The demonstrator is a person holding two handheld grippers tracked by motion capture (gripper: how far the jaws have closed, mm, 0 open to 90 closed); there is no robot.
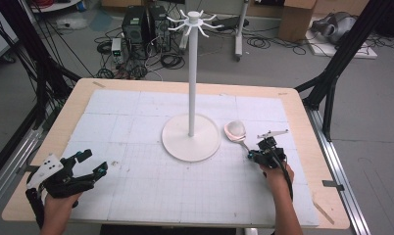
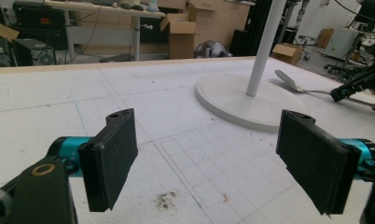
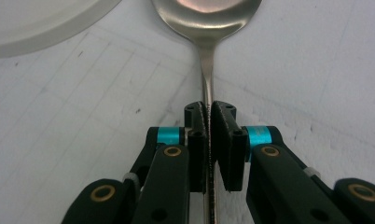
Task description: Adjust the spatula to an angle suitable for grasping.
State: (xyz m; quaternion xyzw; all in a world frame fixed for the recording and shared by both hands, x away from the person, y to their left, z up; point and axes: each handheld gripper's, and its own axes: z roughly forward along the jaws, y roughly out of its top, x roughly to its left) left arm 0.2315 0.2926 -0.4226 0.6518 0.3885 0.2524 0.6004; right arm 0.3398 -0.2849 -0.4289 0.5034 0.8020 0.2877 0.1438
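Observation:
A metal spoon (image 1: pixel 236 131) lies on the white gridded mat (image 1: pixel 136 186), right of a white stand's round base (image 1: pixel 191 138). Its bowl (image 3: pixel 206 14) points away and its thin handle (image 3: pixel 207 81) runs back between the jaws. My right gripper (image 1: pixel 254 155) is shut on that handle; in the right gripper view (image 3: pixel 209 114) the two pads press it from both sides. My left gripper (image 1: pixel 91 163) rests at the mat's near left corner, jaws wide apart and nothing between them (image 2: pixel 209 163). In the left gripper view the spoon (image 2: pixel 290 82) and the other gripper lie far right.
The white stand's pole (image 1: pixel 191 83) rises from the mat's centre to a ring of hooks (image 1: pixel 192 21). The wooden table edge (image 1: pixel 327 186) frames the mat. Black tripod legs (image 1: pixel 327 83), computers and cables stand on the floor beyond. A dark smudge (image 2: pixel 166 199) marks the mat.

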